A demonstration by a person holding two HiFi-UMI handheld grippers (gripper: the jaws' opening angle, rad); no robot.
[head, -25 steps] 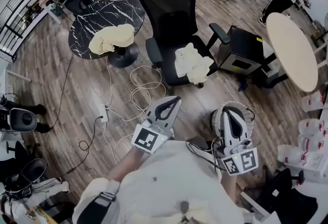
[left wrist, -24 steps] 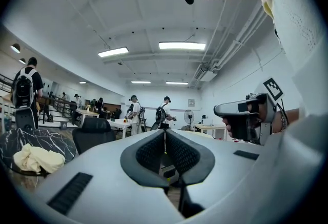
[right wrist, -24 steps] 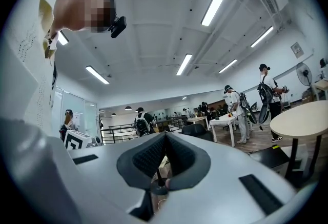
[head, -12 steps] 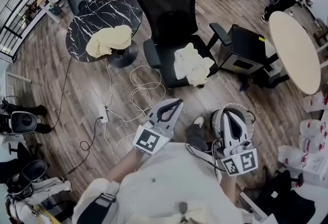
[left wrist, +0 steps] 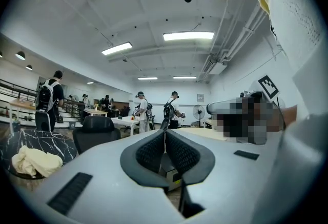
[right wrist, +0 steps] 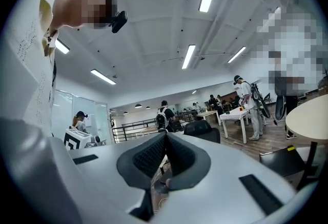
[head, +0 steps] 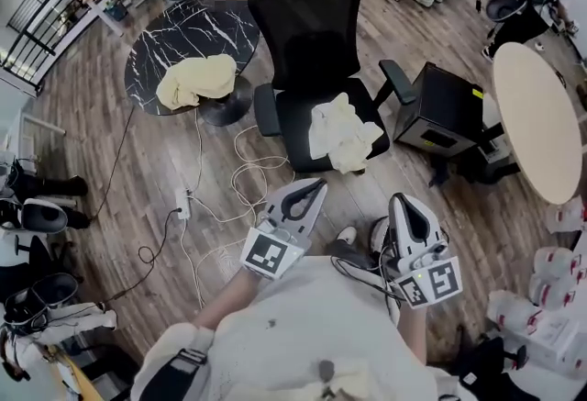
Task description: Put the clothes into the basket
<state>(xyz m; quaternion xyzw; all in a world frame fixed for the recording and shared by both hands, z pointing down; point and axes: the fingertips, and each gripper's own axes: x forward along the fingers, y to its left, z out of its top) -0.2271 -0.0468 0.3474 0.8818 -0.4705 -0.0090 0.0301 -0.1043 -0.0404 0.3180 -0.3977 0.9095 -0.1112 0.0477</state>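
A soft, light cream garment is lying crumpled on the office chair, a yellow one on the marble worktop, both likely easiest pinched at a raised fold; left tongs and right tongs are hovering closed, empty.

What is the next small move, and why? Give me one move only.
Probably carry the left gripper forward to the pale garment on the seat of the office chair and open its jaws. Both it and the right gripper are shut and empty, short of the chair, and that garment lies nearer than the yellow garment on the marble table.
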